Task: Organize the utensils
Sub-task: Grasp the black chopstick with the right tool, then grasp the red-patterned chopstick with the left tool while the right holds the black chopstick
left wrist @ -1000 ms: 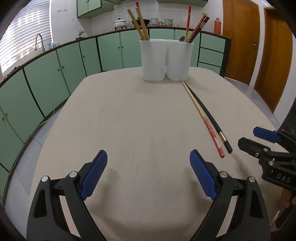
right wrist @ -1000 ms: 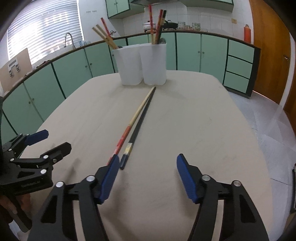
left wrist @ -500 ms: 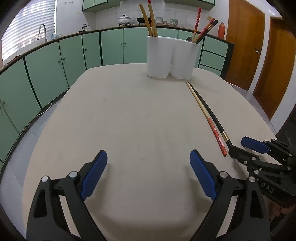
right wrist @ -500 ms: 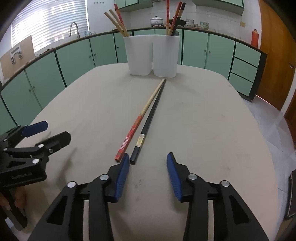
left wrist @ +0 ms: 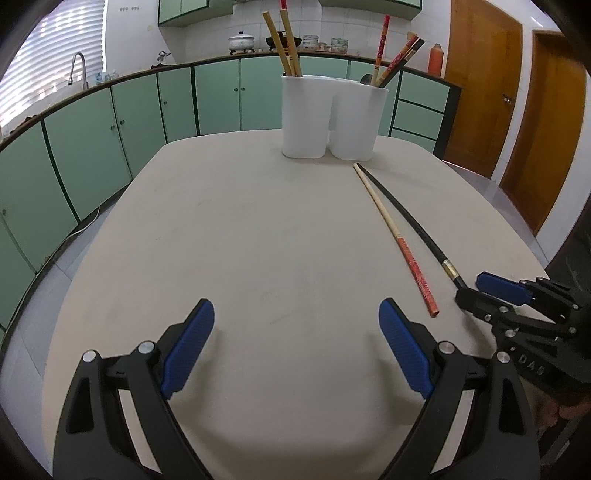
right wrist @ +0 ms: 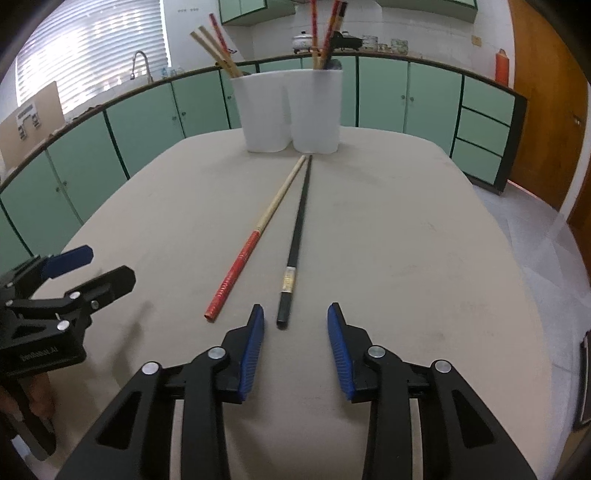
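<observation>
Chopsticks are seen standing in a white twin-compartment holder (right wrist: 291,110) at the far end of a beige table (right wrist: 406,258). In the right wrist view, the holder's left compartment (right wrist: 260,110) is filled with two plain bamboo chopsticks (right wrist: 212,46) and one red-topped stick, all leaning left. The right compartment (right wrist: 317,110) is occupied by red patterned chopsticks (right wrist: 314,33) and a dark one, standing nearly upright; a dark rounded utensil end can be made out at the rim, but what it is cannot be told.

Two loose chopsticks are laid on the table in front of the holder, their far tips almost meeting just short of it and their near ends spread apart. A bamboo chopstick with a red patterned handle (right wrist: 255,236) is placed on the left, and a black chopstick with a gold band (right wrist: 297,236) on the right.

The right gripper (right wrist: 295,332) is held low over the table with its jaws closing; the black chopstick's near end is lined up with the gap but lies just ahead of the blue pads (right wrist: 253,347), and nothing is clamped. The left gripper (left wrist: 295,347) is held with its jaws spread wide over bare table, well apart from both loose chopsticks, with nothing between them.
</observation>
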Tool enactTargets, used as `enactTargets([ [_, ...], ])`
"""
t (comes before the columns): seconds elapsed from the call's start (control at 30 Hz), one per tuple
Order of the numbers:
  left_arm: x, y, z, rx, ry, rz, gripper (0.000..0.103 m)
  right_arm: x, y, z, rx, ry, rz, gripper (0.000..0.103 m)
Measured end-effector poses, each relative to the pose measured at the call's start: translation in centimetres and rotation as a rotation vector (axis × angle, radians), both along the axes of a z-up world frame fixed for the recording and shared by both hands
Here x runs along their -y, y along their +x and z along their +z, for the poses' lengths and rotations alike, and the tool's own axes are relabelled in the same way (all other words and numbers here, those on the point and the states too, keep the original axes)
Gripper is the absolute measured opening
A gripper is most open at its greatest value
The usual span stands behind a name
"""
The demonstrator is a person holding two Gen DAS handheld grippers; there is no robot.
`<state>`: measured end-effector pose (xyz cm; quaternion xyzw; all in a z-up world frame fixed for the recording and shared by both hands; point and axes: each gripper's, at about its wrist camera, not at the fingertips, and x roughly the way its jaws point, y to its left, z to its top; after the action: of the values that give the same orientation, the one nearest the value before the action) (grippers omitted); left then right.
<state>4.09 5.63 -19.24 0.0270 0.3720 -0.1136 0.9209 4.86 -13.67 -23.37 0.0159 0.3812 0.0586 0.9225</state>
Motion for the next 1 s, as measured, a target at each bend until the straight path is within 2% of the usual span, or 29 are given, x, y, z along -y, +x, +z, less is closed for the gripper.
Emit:
enactTargets([
  [0.13,0.2,-0.1,0.2,0.004,0.002,-0.008,0.088,0.2,0.0,0.0,0.003,0.006,0.004,0.007],
  [0.37,1.2,0.1,0.6,0.007,0.004,-0.026,0.088,1.9,-0.1,0.0,-0.004,0.039,-0.013,0.006],
  [0.67,2.6,0.1,0.6,-0.006,-0.002,-0.05,0.088,2.0,0.1,-0.1,-0.007,0.044,0.007,0.006],
  [0.87,4.2,0.1,0.1,-0.039,-0.024,-0.087,0.088,3.3,-0.2,0.1,0.001,0.035,-0.015,0.006],
  [1.0,5.6,0.2,-0.8,-0.08,-0.027,-0.115,0.079,4.9,-0.6,0.3,0.002,0.051,-0.04,0.006],
])
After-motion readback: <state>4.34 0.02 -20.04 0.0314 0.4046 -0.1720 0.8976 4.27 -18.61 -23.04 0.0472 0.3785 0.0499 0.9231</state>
